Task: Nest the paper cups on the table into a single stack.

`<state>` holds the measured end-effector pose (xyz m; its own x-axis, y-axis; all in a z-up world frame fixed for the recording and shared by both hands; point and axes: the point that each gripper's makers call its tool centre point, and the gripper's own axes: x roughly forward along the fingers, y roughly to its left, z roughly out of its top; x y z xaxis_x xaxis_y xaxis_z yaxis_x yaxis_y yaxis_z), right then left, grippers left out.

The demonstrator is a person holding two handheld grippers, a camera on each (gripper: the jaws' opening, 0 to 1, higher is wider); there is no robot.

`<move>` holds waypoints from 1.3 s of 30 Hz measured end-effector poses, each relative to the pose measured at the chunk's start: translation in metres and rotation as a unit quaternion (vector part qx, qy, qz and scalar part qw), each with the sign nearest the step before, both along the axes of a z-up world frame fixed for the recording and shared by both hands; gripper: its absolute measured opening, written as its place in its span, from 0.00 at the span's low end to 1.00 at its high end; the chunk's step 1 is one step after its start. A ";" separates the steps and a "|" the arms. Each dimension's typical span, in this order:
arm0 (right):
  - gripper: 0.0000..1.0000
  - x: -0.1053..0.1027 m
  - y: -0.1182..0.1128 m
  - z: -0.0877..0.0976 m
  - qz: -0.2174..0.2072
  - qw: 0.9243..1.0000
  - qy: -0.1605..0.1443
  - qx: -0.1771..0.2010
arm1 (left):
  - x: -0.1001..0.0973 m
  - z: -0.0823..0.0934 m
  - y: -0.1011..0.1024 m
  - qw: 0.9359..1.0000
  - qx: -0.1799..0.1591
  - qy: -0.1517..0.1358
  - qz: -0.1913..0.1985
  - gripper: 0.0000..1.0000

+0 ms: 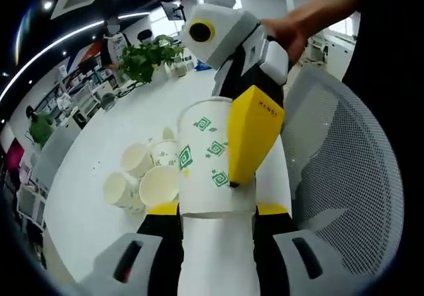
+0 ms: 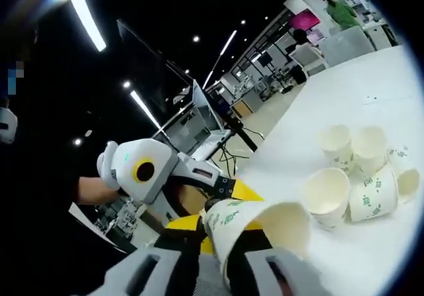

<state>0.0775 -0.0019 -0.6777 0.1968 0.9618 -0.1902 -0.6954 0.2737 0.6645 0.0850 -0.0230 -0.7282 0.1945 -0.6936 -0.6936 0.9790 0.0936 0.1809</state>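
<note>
Both the left gripper [image 1: 211,211] and the right gripper [image 2: 218,240] are closed on the paper cup stack [image 1: 213,177], while loose cups [image 1: 142,177] lie near the table [image 1: 86,210] edge.

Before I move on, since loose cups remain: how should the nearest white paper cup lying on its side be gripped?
Grip the nearest white paper cup across its rim, one jaw inside; its open mouth faces the right gripper, so come in head-on.

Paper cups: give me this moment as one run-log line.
phase: nesting | left claw: shut on cup stack | right claw: shut on top cup | loose cups: lying on table
</note>
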 end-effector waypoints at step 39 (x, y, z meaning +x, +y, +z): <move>0.00 0.045 -0.023 0.000 -0.013 0.989 -0.065 -0.130 | 0.011 -0.004 0.036 0.974 -0.094 0.066 0.195 0.49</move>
